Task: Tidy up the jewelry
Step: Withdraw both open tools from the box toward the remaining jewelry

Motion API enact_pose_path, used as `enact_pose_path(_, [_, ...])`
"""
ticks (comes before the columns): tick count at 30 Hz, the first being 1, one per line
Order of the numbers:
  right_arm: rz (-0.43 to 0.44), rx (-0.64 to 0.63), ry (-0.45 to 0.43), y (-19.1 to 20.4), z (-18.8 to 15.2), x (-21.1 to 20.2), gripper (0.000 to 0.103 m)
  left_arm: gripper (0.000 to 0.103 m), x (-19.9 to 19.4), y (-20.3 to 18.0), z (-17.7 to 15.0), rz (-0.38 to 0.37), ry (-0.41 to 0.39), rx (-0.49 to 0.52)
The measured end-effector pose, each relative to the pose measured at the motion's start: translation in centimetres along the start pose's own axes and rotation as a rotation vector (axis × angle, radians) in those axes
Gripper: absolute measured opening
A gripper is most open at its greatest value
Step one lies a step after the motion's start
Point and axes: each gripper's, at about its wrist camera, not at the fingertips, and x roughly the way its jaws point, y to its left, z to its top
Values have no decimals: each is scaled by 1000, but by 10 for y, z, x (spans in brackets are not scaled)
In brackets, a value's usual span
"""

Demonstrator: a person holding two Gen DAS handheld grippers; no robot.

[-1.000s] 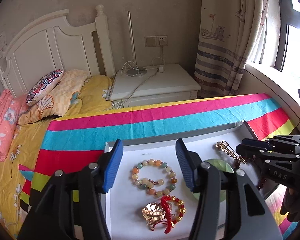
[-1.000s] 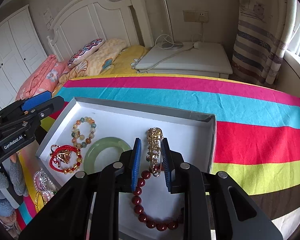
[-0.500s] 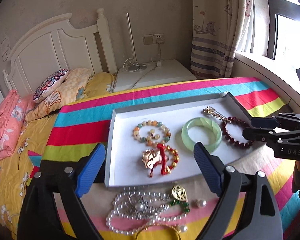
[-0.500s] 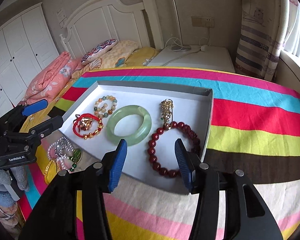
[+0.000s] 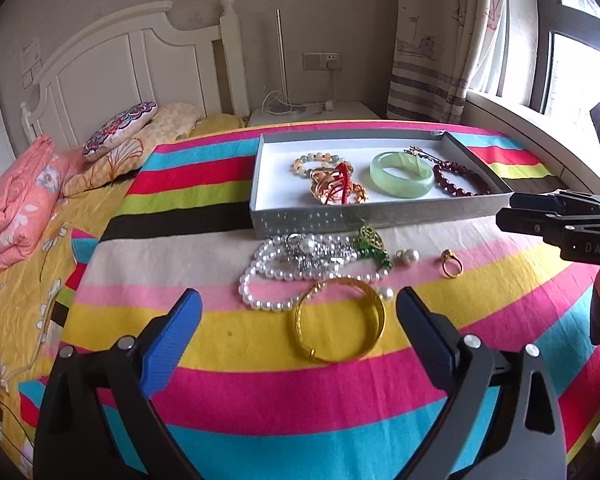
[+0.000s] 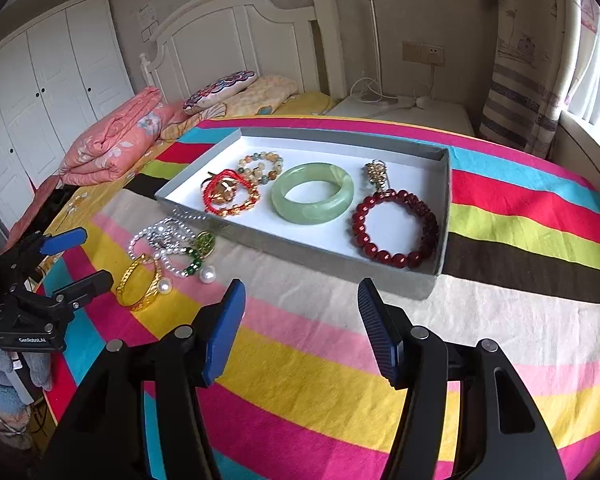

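Beside pearl earring (image 5: 407,256), gold ring (image 5: 451,264)

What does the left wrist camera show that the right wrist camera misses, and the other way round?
Only the left wrist view shows the small gold ring lying on the striped cloth. Only the right wrist view shows the white wardrobe doors beside the bed. Both show the shallow grey cardboard tray holding the pale green jade bangle, with the open gold metal bangle outside it.
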Motion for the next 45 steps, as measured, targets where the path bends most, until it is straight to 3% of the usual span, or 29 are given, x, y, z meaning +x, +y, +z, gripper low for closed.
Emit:
enact_pose_path(9, [-25, -87, 87, 33, -14, 22, 59, 97, -1, 11, -15, -81, 5, -47])
enact_pose_path(17, [71, -139, 126, 74, -14, 31, 59, 97, 8, 36, -17, -176, 30, -185])
enact_pose_path(20, [124, -170, 154, 96, -17, 34, 59, 97, 5, 50, -20, -141, 1, -264])
enact_pose_path(25, [150, -194, 192, 120, -19, 46, 59, 100, -3, 69, -22, 7, -35, -383])
enact_pose_path(29, [173, -191, 203, 129, -14, 51, 61, 101, -6, 70, -21, 33, -32, -372])
enact_pose_path(33, [182, -188, 199, 138, -7, 58, 61, 101, -11, 67, -21, 106, -56, -365])
enact_pose_path(35, [157, -185, 190, 141, -2, 64, 62, 101, -16, 71, -22, 121, -81, -396])
enact_pose_path(41, [80, -267, 195, 165, 5, 85, 82, 100, -18, 88, -26, 99, -82, -481])
enact_pose_path(45, [45, -315, 196, 175, 7, 93, 83, 100, -15, 83, -24, 101, -74, -463])
